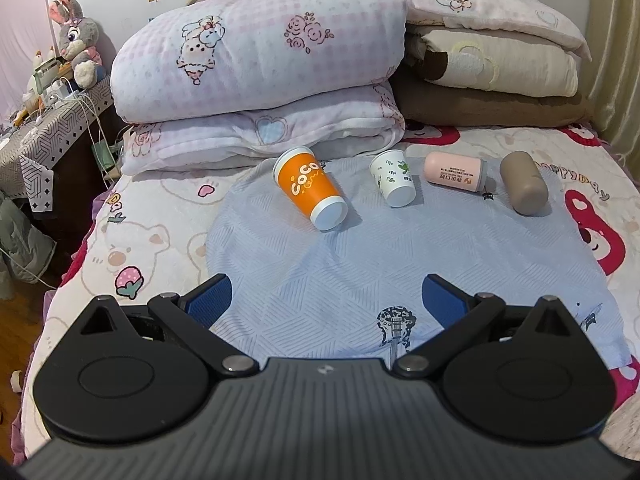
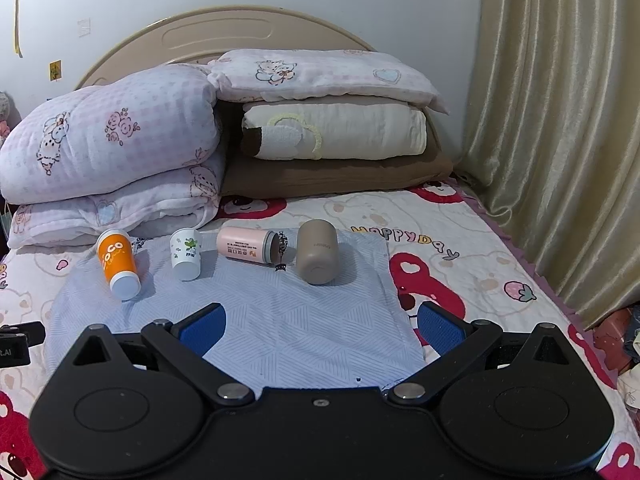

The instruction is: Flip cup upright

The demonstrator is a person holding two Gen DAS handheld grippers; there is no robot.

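Observation:
Four cups lie on their sides in a row on a light blue cloth [image 1: 320, 272] on the bed. From left: an orange "CoCo" paper cup [image 1: 310, 188] [image 2: 118, 264], a white paper cup with green leaves [image 1: 392, 178] [image 2: 185, 253], a pink flask [image 1: 454, 170] [image 2: 246, 245], and a taupe tumbler [image 1: 523, 188] [image 2: 317, 251]. My left gripper [image 1: 326, 300] is open and empty, well short of the cups. My right gripper [image 2: 322, 326] is open and empty, also short of them.
Stacked quilts and pillows [image 1: 256, 80] [image 2: 332, 132] rise right behind the cups. A cluttered side table [image 1: 48, 120] stands off the bed's left edge. A curtain [image 2: 560, 140] hangs along the right side. Part of the left gripper [image 2: 16, 344] shows at the left edge.

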